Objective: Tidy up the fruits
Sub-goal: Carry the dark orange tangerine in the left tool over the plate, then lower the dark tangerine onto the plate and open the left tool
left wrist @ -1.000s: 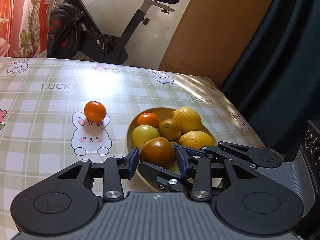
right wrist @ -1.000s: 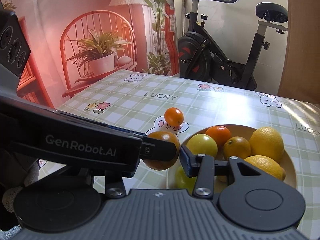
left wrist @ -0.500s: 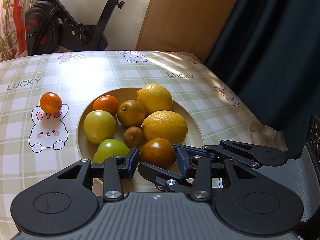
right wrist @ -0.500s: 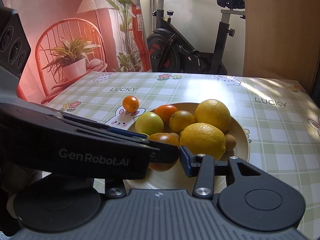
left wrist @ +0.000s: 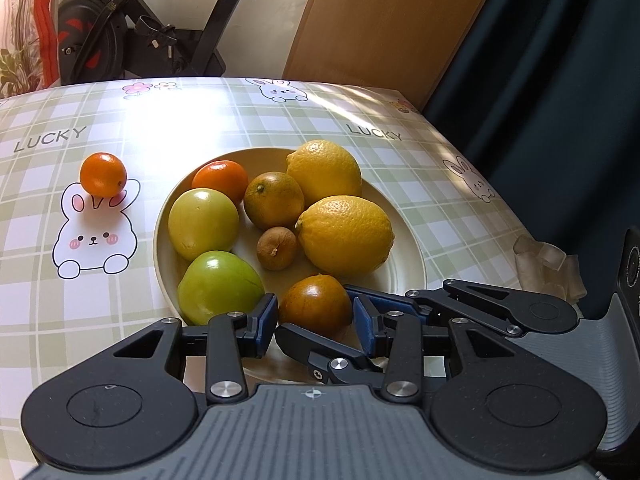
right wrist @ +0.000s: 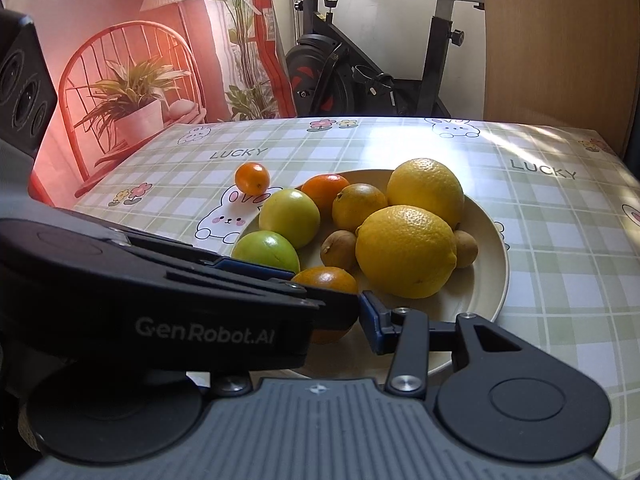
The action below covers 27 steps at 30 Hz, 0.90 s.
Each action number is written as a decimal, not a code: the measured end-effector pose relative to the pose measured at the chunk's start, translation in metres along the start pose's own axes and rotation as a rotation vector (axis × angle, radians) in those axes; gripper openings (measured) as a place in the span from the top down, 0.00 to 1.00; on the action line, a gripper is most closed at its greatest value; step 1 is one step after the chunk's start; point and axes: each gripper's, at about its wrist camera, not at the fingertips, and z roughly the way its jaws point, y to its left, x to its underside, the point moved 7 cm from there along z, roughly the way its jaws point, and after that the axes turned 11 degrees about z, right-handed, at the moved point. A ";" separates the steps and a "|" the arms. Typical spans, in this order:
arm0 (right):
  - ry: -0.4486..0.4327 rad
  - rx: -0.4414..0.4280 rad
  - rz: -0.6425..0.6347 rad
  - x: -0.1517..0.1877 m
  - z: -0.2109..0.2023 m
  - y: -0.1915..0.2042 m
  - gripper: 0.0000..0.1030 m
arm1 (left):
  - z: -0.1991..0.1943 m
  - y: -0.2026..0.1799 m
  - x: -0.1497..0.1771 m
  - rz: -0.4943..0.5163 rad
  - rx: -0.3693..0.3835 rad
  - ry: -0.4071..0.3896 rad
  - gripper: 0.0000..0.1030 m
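A brown-orange fruit (left wrist: 316,304) hangs just over the near rim of the cream plate (left wrist: 412,276), and both grippers hold it. My left gripper (left wrist: 315,320) has its blue pads pressed on the fruit's two sides. My right gripper (right wrist: 336,316) comes in across it from the right, shut on the same fruit (right wrist: 326,278); its left finger is hidden behind the left gripper's body. The plate (right wrist: 496,264) holds two lemons, two green fruits, oranges and small brown fruits. One small orange (left wrist: 103,174) lies loose on the checked tablecloth, left of the plate.
A crumpled clear wrapper (left wrist: 548,268) lies at the table's right edge. Behind the table stand an exercise bike (right wrist: 360,72) and a wooden board (left wrist: 384,20). A dark curtain (left wrist: 560,80) hangs to the right.
Both grippers carried the brown-orange fruit together to the right and downward, from beside the plate's left rim to over its near part. The grips stayed the same.
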 end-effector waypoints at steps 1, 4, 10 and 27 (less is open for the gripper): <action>0.002 0.001 0.000 0.000 0.000 0.000 0.56 | 0.001 0.000 0.000 -0.002 0.001 0.001 0.58; 0.010 0.004 -0.002 0.001 0.002 0.000 0.56 | 0.001 0.001 0.001 -0.007 0.004 -0.002 0.58; 0.013 0.006 -0.009 0.001 0.003 0.000 0.55 | 0.000 0.002 0.002 -0.022 0.008 -0.007 0.57; -0.022 0.018 -0.079 -0.004 -0.005 0.013 0.45 | -0.030 0.020 -0.004 -0.105 0.053 -0.085 0.50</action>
